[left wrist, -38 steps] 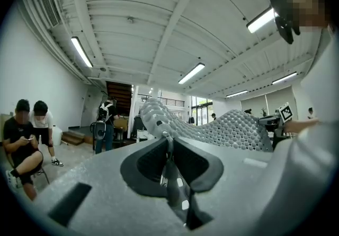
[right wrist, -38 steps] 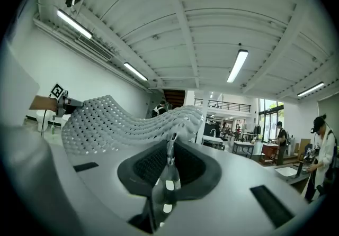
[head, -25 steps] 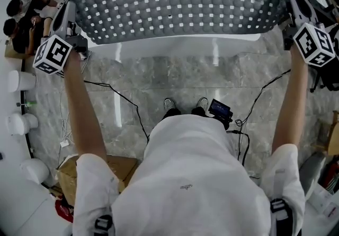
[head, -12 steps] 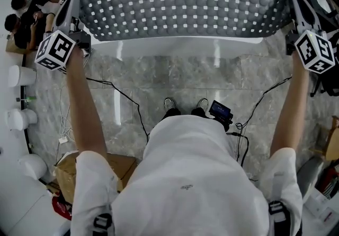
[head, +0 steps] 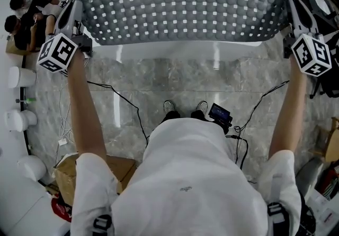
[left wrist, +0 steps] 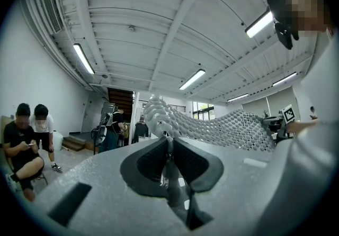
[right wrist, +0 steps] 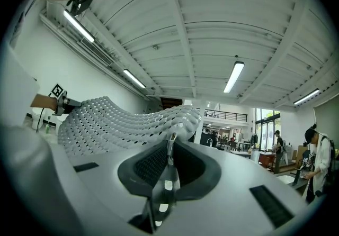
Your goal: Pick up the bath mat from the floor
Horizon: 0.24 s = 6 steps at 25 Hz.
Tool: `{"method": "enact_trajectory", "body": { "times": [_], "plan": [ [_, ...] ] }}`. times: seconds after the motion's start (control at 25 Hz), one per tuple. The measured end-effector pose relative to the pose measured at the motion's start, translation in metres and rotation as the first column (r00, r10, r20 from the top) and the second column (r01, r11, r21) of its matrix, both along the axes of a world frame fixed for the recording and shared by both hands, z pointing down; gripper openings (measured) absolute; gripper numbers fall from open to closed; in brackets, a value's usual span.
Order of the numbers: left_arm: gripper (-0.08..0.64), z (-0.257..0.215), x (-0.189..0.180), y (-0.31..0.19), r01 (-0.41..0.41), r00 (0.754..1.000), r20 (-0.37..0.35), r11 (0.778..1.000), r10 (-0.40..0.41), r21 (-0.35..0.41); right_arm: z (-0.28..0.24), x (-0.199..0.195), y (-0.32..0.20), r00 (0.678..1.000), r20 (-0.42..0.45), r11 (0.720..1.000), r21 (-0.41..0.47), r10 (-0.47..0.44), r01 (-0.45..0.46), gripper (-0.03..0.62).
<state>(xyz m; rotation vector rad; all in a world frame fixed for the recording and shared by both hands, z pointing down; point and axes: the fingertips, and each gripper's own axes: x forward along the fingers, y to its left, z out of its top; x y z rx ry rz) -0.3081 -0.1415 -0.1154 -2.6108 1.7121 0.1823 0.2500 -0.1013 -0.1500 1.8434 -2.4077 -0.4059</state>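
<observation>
Marble floor [head: 180, 79] lies well below. I hold the mat [head: 180, 2] lifted clear of it, left gripper [head: 73, 14] and right gripper [head: 294, 11] each clamped on an opposite edge, set well apart so it spreads open, not folded.

Head view: taken steeply downward from above. Gripper views: taken closely along the left gripper [left wrist: 168, 142] and right gripper [right wrist: 170, 145], from opposite ends. The bath mat [head: 180, 2] is shared by all.
</observation>
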Motion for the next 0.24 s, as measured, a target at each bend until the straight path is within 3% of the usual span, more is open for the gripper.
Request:
{"method": "enact_trajectory", "body": {
  "times": [0.24],
  "plan": [
    [0.049,-0.0023,-0.0022,-0.0004,0.0,1.0,-0.011,1.0,0.0,0.002,-0.0019,-0.0014,-0.0016,1.0,-0.004,1.0,-0.001,0.003,-0.003,0.043]
  ]
}}
